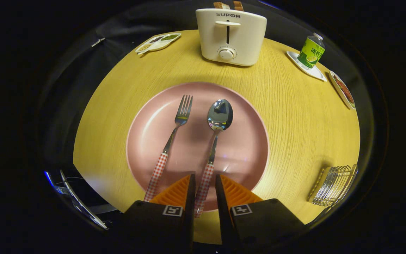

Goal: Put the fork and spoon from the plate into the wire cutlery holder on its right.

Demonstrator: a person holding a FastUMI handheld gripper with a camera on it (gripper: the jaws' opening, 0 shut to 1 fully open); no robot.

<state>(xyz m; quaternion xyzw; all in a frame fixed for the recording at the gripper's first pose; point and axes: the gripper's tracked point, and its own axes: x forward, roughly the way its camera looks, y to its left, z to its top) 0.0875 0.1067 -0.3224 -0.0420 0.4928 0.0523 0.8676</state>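
Note:
A pink plate (248, 141) lies on the round wooden table with a fork and a spoon side by side on it. Both have red-and-white checked handles that point toward me. The fork (174, 130) is on the left, the spoon (220, 114) on the right. My gripper (204, 175) hovers at the plate's near rim, and its fingers straddle the spoon's handle. A small gap shows between the handle and the right finger, so the gripper is open and narrowly spread. The wire cutlery holder (334, 185) stands on the table to the right of the plate.
A white toaster (229, 37) with bread in it stands beyond the plate. A divided dish (158, 42) lies at the far left. A green bottle (311, 51) on a white tray and a dish of food (344, 90) sit at the far right. Bare wood separates plate and holder.

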